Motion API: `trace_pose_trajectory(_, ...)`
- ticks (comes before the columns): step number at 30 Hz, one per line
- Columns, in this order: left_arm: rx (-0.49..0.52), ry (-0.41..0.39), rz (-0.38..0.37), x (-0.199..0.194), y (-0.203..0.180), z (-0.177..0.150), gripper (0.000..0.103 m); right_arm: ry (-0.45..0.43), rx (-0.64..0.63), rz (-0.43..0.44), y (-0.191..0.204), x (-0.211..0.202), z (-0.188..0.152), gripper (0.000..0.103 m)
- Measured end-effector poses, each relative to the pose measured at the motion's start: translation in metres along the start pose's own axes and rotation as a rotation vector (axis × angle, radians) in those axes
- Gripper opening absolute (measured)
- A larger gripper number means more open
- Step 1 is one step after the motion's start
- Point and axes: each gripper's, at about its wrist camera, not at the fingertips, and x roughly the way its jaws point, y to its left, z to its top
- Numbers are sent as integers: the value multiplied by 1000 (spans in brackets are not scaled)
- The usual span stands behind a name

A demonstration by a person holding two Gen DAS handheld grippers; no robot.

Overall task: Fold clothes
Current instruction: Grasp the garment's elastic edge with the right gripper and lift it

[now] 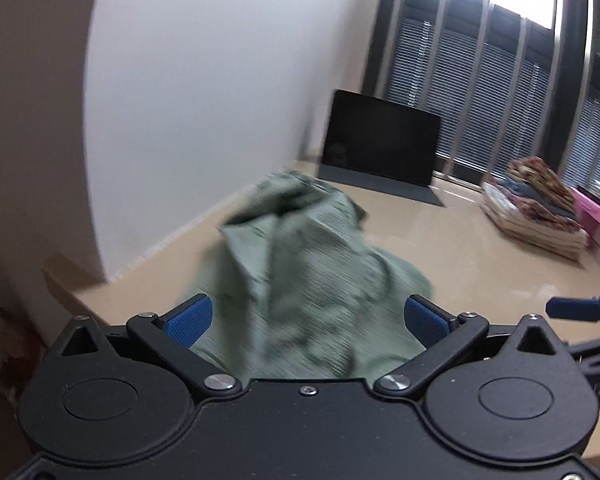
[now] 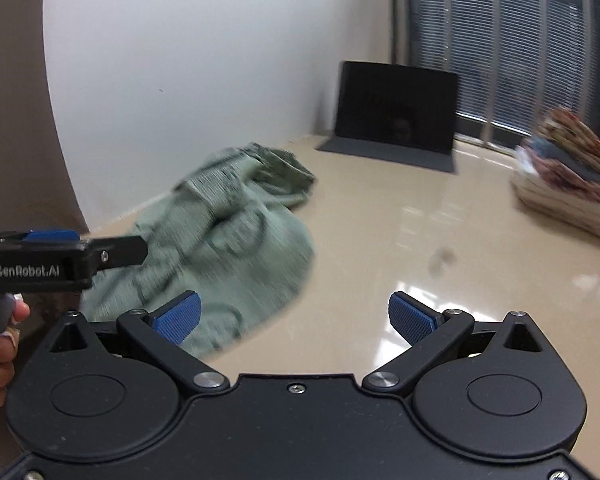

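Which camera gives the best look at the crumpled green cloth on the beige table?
The right wrist view: the crumpled green cloth shows nearly whole on the beige table, though blurred, its near-left edge behind the left gripper. In the left wrist view the cloth fills the space between the open fingers, its near edge hidden.

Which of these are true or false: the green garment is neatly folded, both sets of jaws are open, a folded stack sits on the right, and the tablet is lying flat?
1. The green garment is neatly folded. False: it lies crumpled.
2. Left gripper and right gripper have jaws open. True.
3. A stack of folded clothes sits at the table's right. True.
4. The tablet lies flat. False: it stands propped by the window.
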Motion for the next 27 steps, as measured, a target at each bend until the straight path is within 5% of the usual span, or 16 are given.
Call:
trace_pose_trajectory(7,38,30,174,28,21,25,103,9,-5,125,16,61,59,95)
trace_pose_trajectory(12,22,43,215,44,32,33,103,44,8,140,22,120,93,86)
trace_pose_trajectory(18,20,90,234,57,35,33,103,191,29,113,23,192,109,60)
trace_pose_trajectory(22,4,102,198,68,31,32,103,304,153,207,8,219,104,18)
trace_pose_trajectory(24,4,106,188,72,27,33,103,298,213,247,-4,218,103,6)
trace_pose_trajectory(27,7,109,175,78,20,34,103,210,310,275,-37,191,111,3)
